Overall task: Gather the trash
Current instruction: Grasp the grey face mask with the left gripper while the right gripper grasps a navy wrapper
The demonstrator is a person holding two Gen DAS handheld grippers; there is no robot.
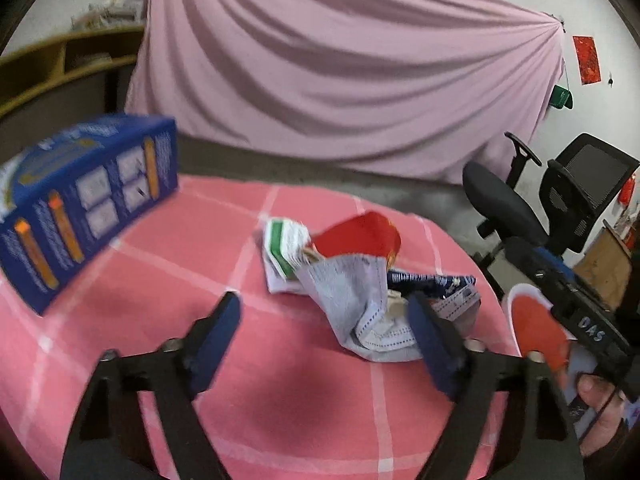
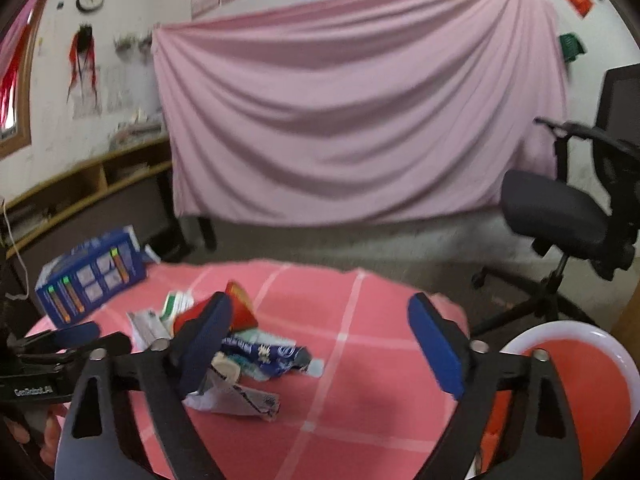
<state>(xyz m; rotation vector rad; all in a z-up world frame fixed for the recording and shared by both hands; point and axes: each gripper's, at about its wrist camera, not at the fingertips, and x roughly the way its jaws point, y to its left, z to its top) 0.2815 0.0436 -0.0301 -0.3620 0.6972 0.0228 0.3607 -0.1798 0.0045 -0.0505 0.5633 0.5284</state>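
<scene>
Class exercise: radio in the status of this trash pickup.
Left gripper open, empty. Right gripper open, empty. Trash pile uncollected on tablecloth. Blue box nearby, not blocking.

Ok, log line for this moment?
left gripper: open, empty | right gripper: open, empty | trash pile: on tablecloth, untouched | red bin: right of table

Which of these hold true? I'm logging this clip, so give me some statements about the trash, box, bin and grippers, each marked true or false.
1. Both grippers are open. True: the left gripper and the right gripper hold nothing.
2. The trash pile lies on a pink checked tablecloth. True.
3. The blue box sits in the red bin. False: it stands on the tablecloth, far from the bin.
4. A face mask is among the trash. True.
5. The backdrop cloth is green. False: it is pink.
</scene>
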